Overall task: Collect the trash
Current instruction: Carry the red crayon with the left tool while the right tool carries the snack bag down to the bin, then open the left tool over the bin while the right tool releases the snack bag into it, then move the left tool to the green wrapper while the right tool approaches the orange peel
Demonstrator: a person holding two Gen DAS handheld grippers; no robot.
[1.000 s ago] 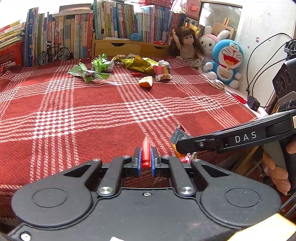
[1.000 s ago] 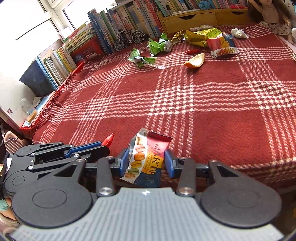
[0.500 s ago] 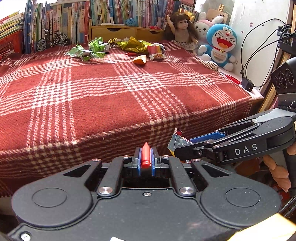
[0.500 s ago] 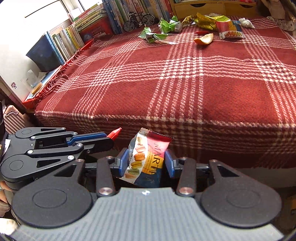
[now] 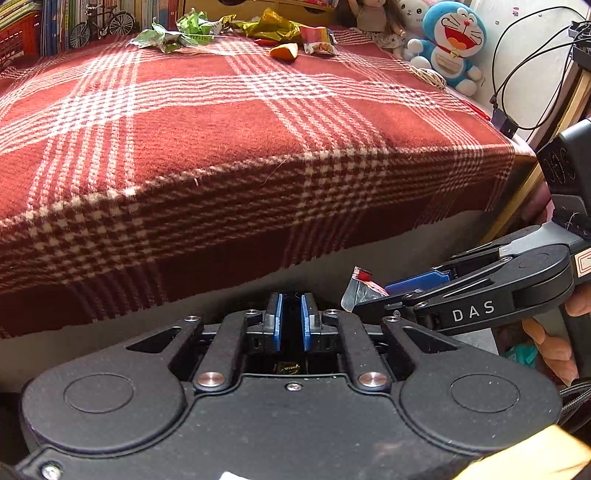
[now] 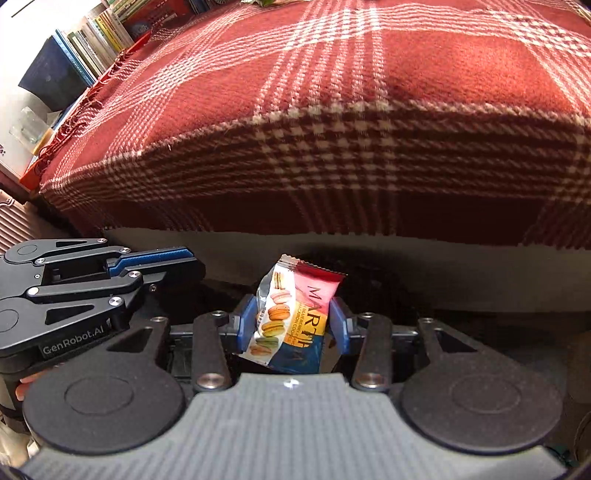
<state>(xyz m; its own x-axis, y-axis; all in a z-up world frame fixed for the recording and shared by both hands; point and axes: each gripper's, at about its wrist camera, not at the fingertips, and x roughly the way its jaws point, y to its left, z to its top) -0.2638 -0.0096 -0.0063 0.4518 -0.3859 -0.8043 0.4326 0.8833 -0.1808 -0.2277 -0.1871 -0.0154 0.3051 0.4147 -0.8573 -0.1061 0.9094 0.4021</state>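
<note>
Right wrist view: right gripper [image 6: 293, 325] clamped on glossy macaron-print cookie wrapper [image 6: 295, 314], frame centre, long axis along the fingers, below red plaid blanket [image 6: 332, 110] edge. Left gripper [image 6: 197, 263] (closed, empty) just left.

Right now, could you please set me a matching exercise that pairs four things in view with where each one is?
Things:
1. macaron wrapper
2. orange scrap
3. blue cat plush
4. toy bicycle

Places:
A. beyond the far right corner of the blanket
B. between the pads of the right hand-held gripper
C. in front of the books, far left
D. lying on the blanket's far end, among other litter

Pairs: 1-B, 2-D, 3-A, 4-C
</note>
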